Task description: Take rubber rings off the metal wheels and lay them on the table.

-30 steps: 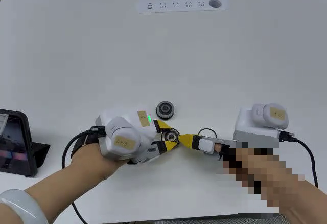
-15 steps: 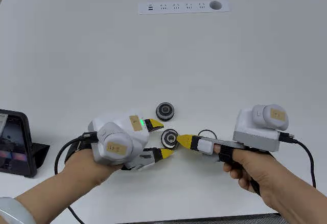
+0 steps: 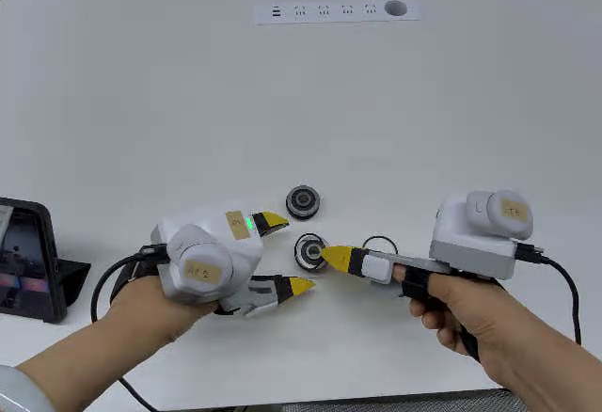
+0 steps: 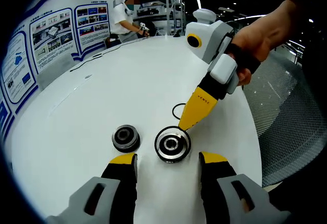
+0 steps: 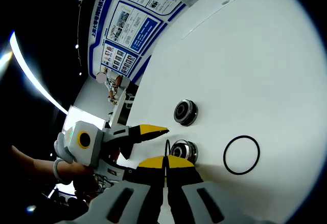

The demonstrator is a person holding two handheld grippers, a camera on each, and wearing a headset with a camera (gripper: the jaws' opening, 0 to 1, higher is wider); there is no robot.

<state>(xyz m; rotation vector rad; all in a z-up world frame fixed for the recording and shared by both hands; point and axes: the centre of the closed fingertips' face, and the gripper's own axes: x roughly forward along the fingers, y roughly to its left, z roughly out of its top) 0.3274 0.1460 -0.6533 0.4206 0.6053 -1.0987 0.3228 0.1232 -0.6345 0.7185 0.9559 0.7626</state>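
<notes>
Two metal wheels lie on the white table (image 3: 188, 102). The far wheel (image 3: 303, 201) (image 4: 126, 137) (image 5: 185, 111) has a dark rim. The near wheel (image 3: 309, 251) (image 4: 172, 143) (image 5: 183, 150) lies between the spread jaws of my left gripper (image 3: 288, 252) (image 4: 168, 157), which is open and not touching it. My right gripper (image 3: 329, 258) (image 5: 164, 158) (image 4: 186, 127) is shut with its tip at that wheel's edge. A thin black strand of the wheel's rubber ring (image 5: 167, 145) rises from between the jaws. A loose rubber ring (image 3: 380, 245) (image 4: 177, 110) (image 5: 241, 154) lies flat to the right.
A white power strip (image 3: 336, 8) lies at the table's far side. A dark tablet on a stand (image 3: 23, 261) sits at the near left edge. Cables trail from both grippers toward the front edge. A person (image 4: 125, 19) stands far beyond the table.
My left gripper has opened, let go of the near wheel and drawn back to the left. The wheel now rests on the table. The right gripper stays shut at its edge.
</notes>
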